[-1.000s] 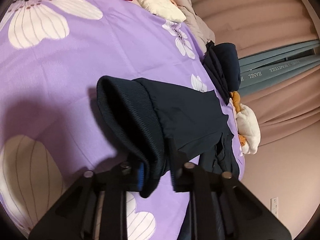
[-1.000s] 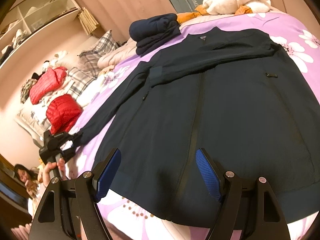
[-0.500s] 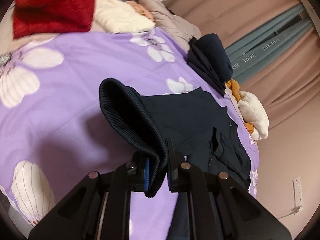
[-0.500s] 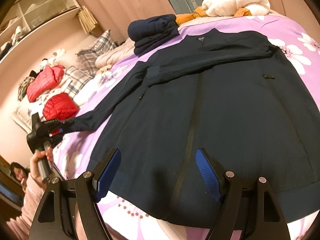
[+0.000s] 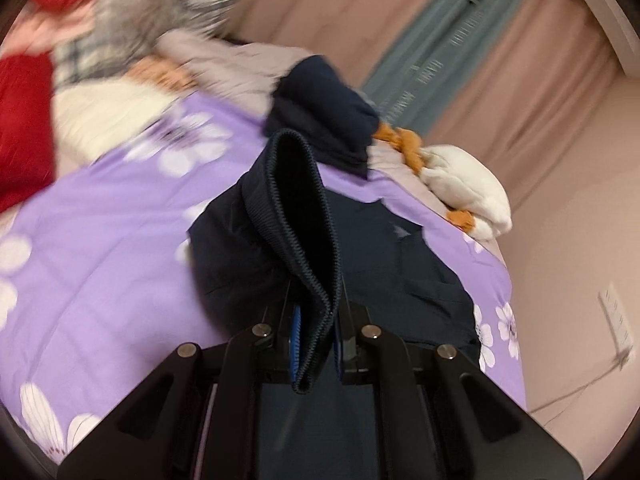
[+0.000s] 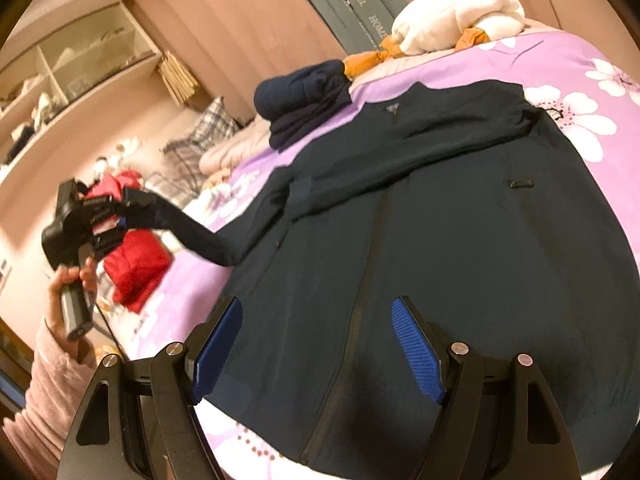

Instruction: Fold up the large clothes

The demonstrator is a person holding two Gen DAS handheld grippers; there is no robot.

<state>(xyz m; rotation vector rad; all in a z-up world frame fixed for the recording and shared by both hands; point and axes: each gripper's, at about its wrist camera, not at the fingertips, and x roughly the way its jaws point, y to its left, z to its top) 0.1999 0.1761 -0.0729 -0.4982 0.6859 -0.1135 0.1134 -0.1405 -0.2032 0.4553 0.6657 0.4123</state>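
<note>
A large navy jacket (image 6: 460, 248) lies spread front-up on a purple flowered bedspread (image 6: 560, 64). My left gripper (image 5: 316, 340) is shut on the ribbed cuff (image 5: 296, 216) of the jacket's left sleeve and holds it lifted off the bed. In the right wrist view the left gripper (image 6: 116, 216) is raised at the left, with the sleeve (image 6: 208, 236) hanging from it to the jacket. My right gripper (image 6: 316, 344) is open and empty, hovering over the jacket's bottom hem. The other sleeve (image 6: 420, 160) lies folded across the chest.
A folded navy garment (image 6: 304, 100), an orange item (image 6: 368, 58) and a white bundle (image 6: 456, 16) sit at the head of the bed. Red jackets (image 6: 136, 260), plaid pillows (image 6: 200, 144) and pale clothes lie at the bed's left side. Shelves (image 6: 80, 64) and curtains stand behind.
My left gripper has closed on the cuff, lifted it off the bed and swung it toward the jacket's body. My right gripper stays open over the hem.
</note>
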